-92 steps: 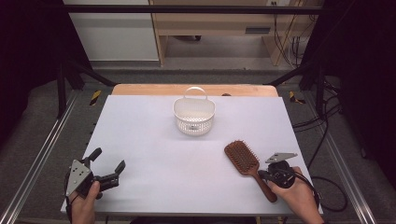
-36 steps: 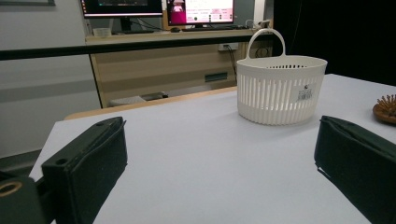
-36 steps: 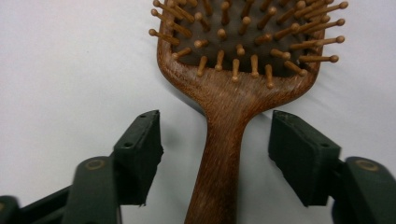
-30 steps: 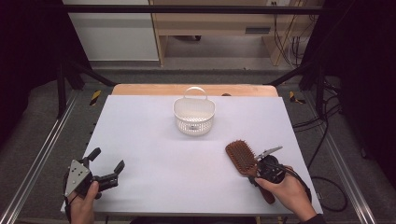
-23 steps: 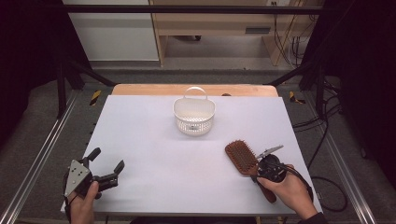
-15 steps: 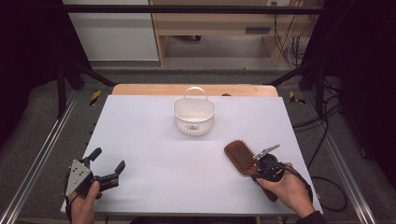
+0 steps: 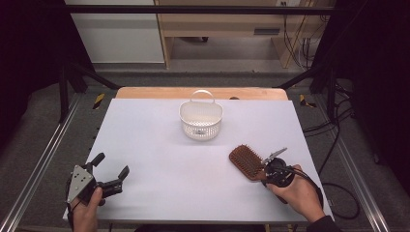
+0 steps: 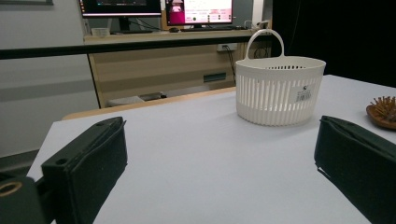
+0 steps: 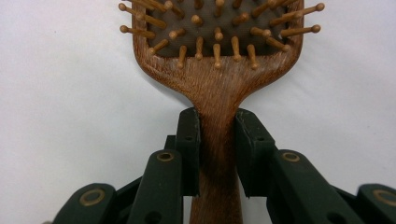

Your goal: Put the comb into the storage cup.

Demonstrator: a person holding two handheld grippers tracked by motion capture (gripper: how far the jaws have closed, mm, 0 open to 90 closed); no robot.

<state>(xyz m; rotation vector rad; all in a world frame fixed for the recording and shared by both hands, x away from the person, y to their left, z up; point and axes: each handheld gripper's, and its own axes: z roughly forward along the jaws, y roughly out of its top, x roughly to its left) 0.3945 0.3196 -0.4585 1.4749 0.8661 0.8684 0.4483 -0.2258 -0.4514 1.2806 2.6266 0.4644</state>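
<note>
Right jaws: the right gripper (image 7: pixel 267 170) has just been closing; its pads now press both sides of the hairbrush (image 7: pixel 247 162) handle.
Left jaws: the left gripper (image 7: pixel 110 170) stands wide apart, holding nothing, at the table's (image 7: pixel 159 145) near left.
Hairbrush place: near right of the table, bristles up.
Long axis: handle toward the person, head pointing away and to the left.
Farther: white basket (image 7: pixel 200 119), upright, mid-table.
</note>
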